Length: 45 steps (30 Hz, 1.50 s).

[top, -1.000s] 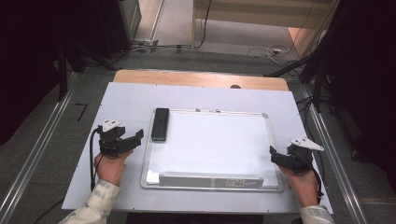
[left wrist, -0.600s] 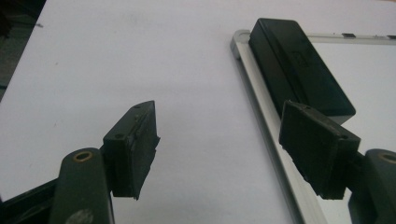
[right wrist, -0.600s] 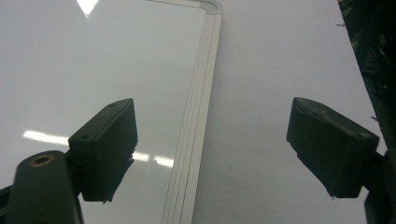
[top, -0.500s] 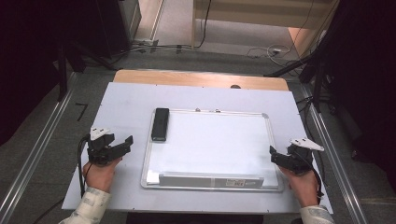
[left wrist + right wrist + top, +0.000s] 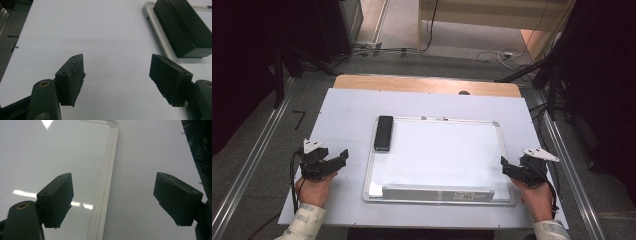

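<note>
A silver-framed whiteboard [image 5: 504,150] lies flat in the middle of the white table [image 5: 347,107]. A black eraser block [image 5: 383,133] rests on the board's upper left corner, also seen in the left gripper view as the eraser [image 5: 183,26]. My left gripper [image 5: 341,159] sits low over the table left of the board, open, with nothing between its pads [image 5: 71,77]. My right gripper [image 5: 505,167] hovers at the board's right edge [image 5: 106,182], open and empty, its jaws straddling the frame.
A silver tray strip [image 5: 437,191] runs along the board's lower edge. A wooden strip [image 5: 427,85] borders the table's far side. Metal rails [image 5: 249,167] flank the table, and cables [image 5: 502,52] lie on the floor beyond.
My left gripper has drawn back leftwards and down, away from the eraser and board edge. The right gripper has stayed put.
</note>
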Each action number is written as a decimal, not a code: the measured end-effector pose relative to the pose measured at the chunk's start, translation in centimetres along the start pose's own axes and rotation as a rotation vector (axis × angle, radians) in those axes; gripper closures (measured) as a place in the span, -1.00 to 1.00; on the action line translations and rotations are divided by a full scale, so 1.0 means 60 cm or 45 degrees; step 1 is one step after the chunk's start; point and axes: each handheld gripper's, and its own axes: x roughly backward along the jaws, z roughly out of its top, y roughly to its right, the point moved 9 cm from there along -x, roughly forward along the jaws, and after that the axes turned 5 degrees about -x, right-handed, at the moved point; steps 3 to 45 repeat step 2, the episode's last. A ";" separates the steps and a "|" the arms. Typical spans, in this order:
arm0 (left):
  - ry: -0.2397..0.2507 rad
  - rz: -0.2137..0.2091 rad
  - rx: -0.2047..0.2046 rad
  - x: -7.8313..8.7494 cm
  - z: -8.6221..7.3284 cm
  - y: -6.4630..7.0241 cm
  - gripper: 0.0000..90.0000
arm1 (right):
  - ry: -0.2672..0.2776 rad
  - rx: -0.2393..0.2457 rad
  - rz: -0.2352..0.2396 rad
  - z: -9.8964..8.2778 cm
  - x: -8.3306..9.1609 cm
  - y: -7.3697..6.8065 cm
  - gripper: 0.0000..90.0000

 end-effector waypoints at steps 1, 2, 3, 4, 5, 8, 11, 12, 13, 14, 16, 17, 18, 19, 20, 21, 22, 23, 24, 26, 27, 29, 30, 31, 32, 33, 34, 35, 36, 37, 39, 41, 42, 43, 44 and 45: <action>0.000 0.012 -0.001 -0.002 -0.002 -0.004 -0.37 | 0.000 0.000 0.000 0.000 0.000 0.000 -0.67; -0.006 0.025 0.002 -0.004 -0.004 -0.008 -0.37 | 0.001 0.000 0.000 0.000 0.000 0.000 -0.67; -0.006 0.025 0.002 -0.004 -0.004 -0.008 -0.37 | 0.001 0.000 0.000 0.000 0.000 0.000 -0.67; -0.006 0.025 0.002 -0.004 -0.004 -0.008 -0.37 | 0.001 0.000 0.000 0.000 0.000 0.000 -0.67; -0.006 0.025 0.002 -0.004 -0.004 -0.008 -0.37 | 0.001 0.000 0.000 0.000 0.000 0.000 -0.67; -0.006 0.025 0.002 -0.004 -0.004 -0.008 -0.37 | 0.001 0.000 0.000 0.000 0.000 0.000 -0.67; -0.006 0.025 0.002 -0.004 -0.004 -0.008 -0.37 | 0.001 0.000 0.000 0.000 0.000 0.000 -0.67; -0.006 0.025 0.002 -0.004 -0.004 -0.008 -0.37 | 0.001 0.000 0.000 0.000 0.000 0.000 -0.67; -0.006 0.025 0.002 -0.004 -0.004 -0.008 -0.37 | 0.001 0.000 0.000 0.000 0.000 0.000 -0.67; -0.006 0.025 0.002 -0.004 -0.004 -0.008 -0.37 | 0.001 0.000 0.000 0.000 0.000 0.000 -0.67; -0.006 0.025 0.002 -0.004 -0.004 -0.008 -0.37 | 0.001 0.000 0.000 0.000 0.000 0.000 -0.67; -0.006 0.025 0.002 -0.004 -0.004 -0.008 -0.37 | 0.001 0.000 0.000 0.000 0.000 0.000 -0.67; -0.006 0.025 0.002 -0.004 -0.004 -0.008 -0.37 | 0.001 0.000 0.000 0.000 0.000 0.000 -0.67; -0.006 0.025 0.002 -0.004 -0.004 -0.008 -0.37 | 0.001 0.000 0.000 0.000 0.000 0.000 -0.67; -0.006 0.025 0.002 -0.004 -0.004 -0.008 -0.37 | 0.001 0.000 0.000 0.000 0.000 0.000 -0.67; -0.006 0.025 0.002 -0.004 -0.004 -0.008 -0.37 | 0.001 0.000 0.000 0.000 0.000 0.000 -0.67; -0.006 0.025 0.002 -0.004 -0.004 -0.008 -0.37 | 0.001 0.000 0.000 0.000 0.000 0.000 -0.67; -0.006 0.025 0.002 -0.004 -0.004 -0.008 -0.37 | 0.001 0.000 0.000 0.000 0.000 0.000 -0.67; -0.006 0.025 0.002 -0.004 -0.004 -0.008 -0.37 | 0.001 0.000 0.000 0.000 0.000 0.000 -0.67; -0.006 0.025 0.002 -0.004 -0.004 -0.008 -0.37 | 0.001 0.000 0.000 0.000 0.000 0.000 -0.67; -0.006 0.025 0.002 -0.004 -0.004 -0.008 -0.37 | 0.001 0.000 0.000 0.000 0.000 0.000 -0.67; -0.006 0.025 0.002 -0.004 -0.004 -0.008 -0.37 | 0.001 0.000 0.000 0.000 0.000 0.000 -0.67; -0.006 0.025 0.002 -0.004 -0.004 -0.008 -0.37 | 0.001 0.000 0.000 0.000 0.000 0.000 -0.67; -0.006 0.025 0.002 -0.004 -0.004 -0.008 -0.37 | 0.001 0.000 0.000 0.000 0.000 0.000 -0.67; -0.006 0.025 0.002 -0.004 -0.004 -0.008 -0.37 | 0.001 0.000 0.000 0.000 0.000 0.000 -0.67; -0.006 0.025 0.002 -0.004 -0.004 -0.008 -0.37 | 0.001 0.000 0.000 0.000 0.000 0.000 -0.67; -0.006 0.025 0.002 -0.004 -0.004 -0.008 -0.37 | 0.001 0.000 0.000 0.000 0.000 0.000 -0.67; -0.006 0.025 0.002 -0.004 -0.004 -0.008 -0.37 | 0.001 0.000 0.000 0.000 0.000 0.000 -0.67; -0.006 0.025 0.002 -0.004 -0.004 -0.008 -0.37 | 0.001 0.000 0.000 0.000 0.000 0.000 -0.67; -0.006 0.025 0.002 -0.004 -0.004 -0.008 -0.37 | 0.001 0.000 0.000 0.000 0.000 0.000 -0.67; -0.006 0.025 0.002 -0.004 -0.004 -0.008 -0.37 | 0.001 0.000 0.000 0.000 0.000 0.000 -0.67; -0.006 0.025 0.002 -0.004 -0.004 -0.008 -0.37 | 0.001 0.000 0.000 0.000 0.000 0.000 -0.67; -0.006 0.025 0.002 -0.004 -0.004 -0.008 -0.37 | 0.001 0.000 0.000 0.000 0.000 0.000 -0.67; -0.006 0.025 0.002 -0.004 -0.004 -0.008 -0.37 | 0.001 0.000 0.000 0.000 0.000 0.000 -0.67; -0.006 0.025 0.002 -0.004 -0.004 -0.008 -0.37 | 0.001 0.000 0.000 0.000 0.000 0.000 -0.67; -0.006 0.025 0.002 -0.004 -0.004 -0.008 -0.37 | 0.001 0.000 0.000 0.000 0.000 0.000 -0.67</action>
